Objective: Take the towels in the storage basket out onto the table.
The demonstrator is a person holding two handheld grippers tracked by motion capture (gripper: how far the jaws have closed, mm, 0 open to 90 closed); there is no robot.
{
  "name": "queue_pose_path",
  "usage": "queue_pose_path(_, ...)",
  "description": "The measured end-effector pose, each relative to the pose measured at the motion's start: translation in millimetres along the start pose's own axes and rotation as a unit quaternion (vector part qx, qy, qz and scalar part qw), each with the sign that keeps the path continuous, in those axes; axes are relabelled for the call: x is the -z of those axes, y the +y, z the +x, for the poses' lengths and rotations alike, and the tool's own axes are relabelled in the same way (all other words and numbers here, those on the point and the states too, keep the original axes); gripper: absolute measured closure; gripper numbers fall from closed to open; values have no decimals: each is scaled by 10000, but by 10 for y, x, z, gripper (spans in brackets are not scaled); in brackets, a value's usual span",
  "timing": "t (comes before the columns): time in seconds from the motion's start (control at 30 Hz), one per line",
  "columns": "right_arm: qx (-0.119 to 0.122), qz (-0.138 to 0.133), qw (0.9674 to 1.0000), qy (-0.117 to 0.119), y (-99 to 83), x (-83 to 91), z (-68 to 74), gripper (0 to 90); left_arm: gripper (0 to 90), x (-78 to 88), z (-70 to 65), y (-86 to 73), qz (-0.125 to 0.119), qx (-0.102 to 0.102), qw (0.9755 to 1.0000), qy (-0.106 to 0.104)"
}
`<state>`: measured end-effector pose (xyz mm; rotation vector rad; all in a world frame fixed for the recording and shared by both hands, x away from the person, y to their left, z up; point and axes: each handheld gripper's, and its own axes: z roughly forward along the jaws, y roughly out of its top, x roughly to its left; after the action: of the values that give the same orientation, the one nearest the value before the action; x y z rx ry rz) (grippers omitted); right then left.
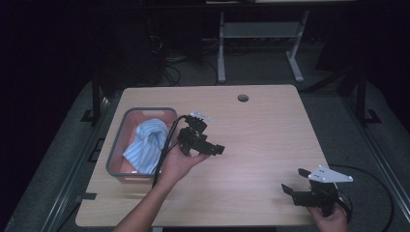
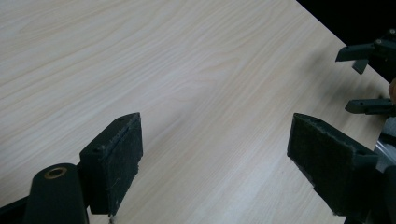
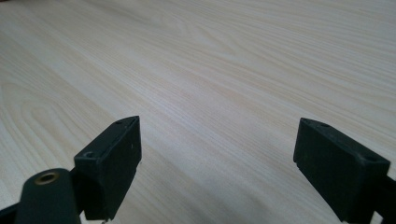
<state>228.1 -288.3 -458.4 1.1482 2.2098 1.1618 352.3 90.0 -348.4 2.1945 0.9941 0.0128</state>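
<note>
My left gripper (image 1: 212,145) is held above the table (image 1: 261,125) just right of a bin, jaws pointing right. In the left gripper view it (image 2: 215,154) stands open over bare wood (image 2: 187,70), nothing between its padded fingers (image 2: 116,158). My right gripper (image 1: 294,180) sits near the front right corner, jaws pointing left and spread apart. In the right gripper view it (image 3: 217,158) is open above bare wood (image 3: 210,60). The right gripper (image 2: 369,79) also appears far off at the upper right of the left gripper view.
A grey-rimmed bin (image 1: 116,145) with a reddish inside stands at the table's left, and a blue striped cloth (image 1: 145,142) lies crumpled in it. A round cable hole (image 1: 242,98) is near the far edge. Cables trail from both grippers.
</note>
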Motion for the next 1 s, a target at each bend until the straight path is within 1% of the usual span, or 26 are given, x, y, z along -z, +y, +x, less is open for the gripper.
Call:
queue_pose_path(0.03, -2, 4, 10000, 4, 1, -2, 2, 147, 179, 20, 24, 0, 34, 20, 10000, -14)
queue_pose_path(0.07, 9, 4, 10000, 12, 2, -5, 3, 147, 179, 36, 42, -2, 6, 74, 10000, -34)
queue_pose_path(0.13, 22, 8, 10000, 16, 6, -10, 10, 147, 181, 63, 67, -3, 12, 78, 10000, -56)
queue_pose_path(0.2, 48, 0, 10000, 18, 10, -15, 18, 147, 181, 133, 129, -3, -25, 115, 9999, -91)
queue_pose_path(0.27, 53, 9, 10000, 19, 13, -12, 25, 147, 181, 185, 159, -1, -99, 169, 9998, -67)
queue_pose_path(0.3, 53, 9, 10000, 19, 13, -12, 25, 147, 181, 185, 159, -1, -99, 169, 9998, -67)
queue_pose_path(0.33, 56, -1, 10000, 10, 12, -7, 26, 147, 181, 238, 192, 1, -93, 179, 9998, -82)
queue_pose_path(0.37, 53, 1, 10000, 5, 11, -6, 25, 147, 181, 238, 192, 1, -93, 179, 9998, -82)
queue_pose_path(0.4, 48, 1, 10000, 7, 10, -8, 23, 147, 189, 268, 213, -1, -100, 144, 9998, -81)
queue_pose_path(0.43, 48, 8, 10000, 2, 8, -10, 22, 147, 209, 318, 249, -1, -88, 155, 9998, -90)
queue_pose_path(0.5, 45, 8, 10000, -1, 8, -11, 22, 147, 203, 336, 263, -2, -104, 177, 9998, -65)
queue_pose_path(0.57, 49, 3, 10000, -2, 11, -14, 23, 147, 202, 376, 308, -6, -169, 240, 9996, -52)
queue_pose_path(0.6, 55, 14, 10000, 1, 14, -21, 29, 147, 202, 401, 359, -9, -148, 289, 9995, -19)
queue_pose_path(0.63, 55, 14, 10000, 1, 14, -21, 29, 147, 202, 401, 359, -9, -148, 289, 9995, -19)
queue_pose_path(0.67, 100, 41, 9999, 22, 12, -32, 29, 147, 202, 432, 404, -19, -173, 368, 9992, 6)
queue_pose_path(0.7, 100, 41, 9999, 22, 12, -32, 29, 147, 203, 432, 404, -19, -173, 368, 9992, 6)
queue_pose_path(0.77, 106, 51, 9999, 19, 10, -34, 31, 147, 203, 482, 456, -35, -190, 355, 9992, 43)
queue_pose_path(0.8, 78, 48, 10000, 25, 9, -30, 32, 147, 222, 540, 505, -60, -223, 350, 9990, 161)
queue_pose_path(0.83, 77, 49, 10000, 24, 8, -30, 31, 147, 223, 540, 505, -60, -223, 350, 9990, 161)
queue_pose_path(0.87, 75, 54, 10000, 26, 7, -29, 32, 147, 223, 589, 556, -80, -248, 410, 9986, 206)
queue_pose_path(0.9, 75, 54, 10000, 26, 7, -29, 32, 147, 223, 589, 556, -80, -248, 410, 9986, 206)
queue_pose_path(0.93, 81, 55, 9999, 26, 6, -30, 33, 147, 223, 625, 597, -96, -233, 430, 9985, 229)
queue_pose_path(1.0, 87, 61, 9999, 28, 7, -34, 38, 147, 223, 675, 658, -127, -290, 503, 9979, 299)
